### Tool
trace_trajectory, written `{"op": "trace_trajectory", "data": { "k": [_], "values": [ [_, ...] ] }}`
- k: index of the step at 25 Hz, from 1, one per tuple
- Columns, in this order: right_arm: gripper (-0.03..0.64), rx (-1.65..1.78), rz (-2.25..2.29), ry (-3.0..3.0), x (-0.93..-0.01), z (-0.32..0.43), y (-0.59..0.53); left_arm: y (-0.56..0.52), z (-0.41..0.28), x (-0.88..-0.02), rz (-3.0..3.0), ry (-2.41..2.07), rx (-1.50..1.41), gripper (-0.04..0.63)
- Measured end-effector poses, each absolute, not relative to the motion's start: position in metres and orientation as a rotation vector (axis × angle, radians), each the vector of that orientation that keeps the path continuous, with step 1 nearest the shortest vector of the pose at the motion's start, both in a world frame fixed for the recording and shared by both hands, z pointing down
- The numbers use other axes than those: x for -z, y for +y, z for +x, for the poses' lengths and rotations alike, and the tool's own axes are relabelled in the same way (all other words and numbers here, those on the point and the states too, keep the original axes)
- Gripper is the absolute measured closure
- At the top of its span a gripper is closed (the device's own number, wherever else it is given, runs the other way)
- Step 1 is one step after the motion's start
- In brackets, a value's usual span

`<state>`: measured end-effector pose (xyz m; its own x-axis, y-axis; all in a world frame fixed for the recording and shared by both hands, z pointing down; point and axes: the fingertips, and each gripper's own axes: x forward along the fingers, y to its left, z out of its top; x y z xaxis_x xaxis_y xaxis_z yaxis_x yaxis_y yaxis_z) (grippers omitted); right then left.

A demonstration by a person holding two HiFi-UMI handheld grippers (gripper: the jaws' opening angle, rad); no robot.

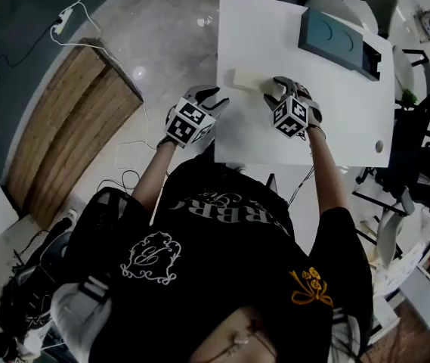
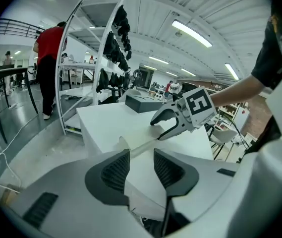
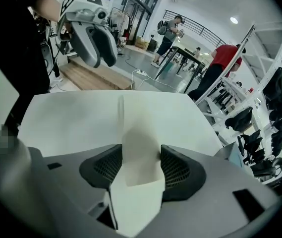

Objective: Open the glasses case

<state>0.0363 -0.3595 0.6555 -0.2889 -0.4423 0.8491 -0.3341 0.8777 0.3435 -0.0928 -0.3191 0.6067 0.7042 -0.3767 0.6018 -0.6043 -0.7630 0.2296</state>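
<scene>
Straddling one end of the glasses case (image 1: 246,80), your right gripper (image 1: 273,91) is standing jaws apart. The case's long axis is running toward your left gripper (image 1: 219,100), also gaping, empty.

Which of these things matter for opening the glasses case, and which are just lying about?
In the job: glasses case, left gripper, right gripper.
Lying about: grey tray on the table; wooden board and power strip on the floor.

COLOUR | glasses case (image 1: 243,79): cream (plain) | table (image 1: 313,138): white | tray (image 1: 337,40): blue-grey | left gripper (image 1: 216,98), right gripper (image 1: 276,89): grey, black-and-white square markers
</scene>
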Motion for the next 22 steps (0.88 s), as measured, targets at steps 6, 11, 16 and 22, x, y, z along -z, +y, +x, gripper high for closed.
{"op": "trace_trajectory", "data": {
  "k": [6,11,16,22],
  "values": [
    [0.365,0.109,0.583,-1.899,-0.655,0.038,-0.361,-0.347,-0.074,-0.632,2.544,-0.767,-0.889,0.445],
    [0.365,0.089,0.589,-1.904,-0.654,0.04,-0.36,-0.358,-0.058,-0.661,2.523,-0.761,-1.01,0.445],
    [0.365,0.061,0.59,-1.91,-0.653,0.04,-0.361,-0.364,-0.048,-0.67,2.507,-0.726,-1.012,0.446],
    [0.371,-0.002,0.607,-1.918,-0.65,0.044,-0.361,-0.367,-0.047,-0.672,2.475,-0.735,-0.959,0.448]
  ]
}}
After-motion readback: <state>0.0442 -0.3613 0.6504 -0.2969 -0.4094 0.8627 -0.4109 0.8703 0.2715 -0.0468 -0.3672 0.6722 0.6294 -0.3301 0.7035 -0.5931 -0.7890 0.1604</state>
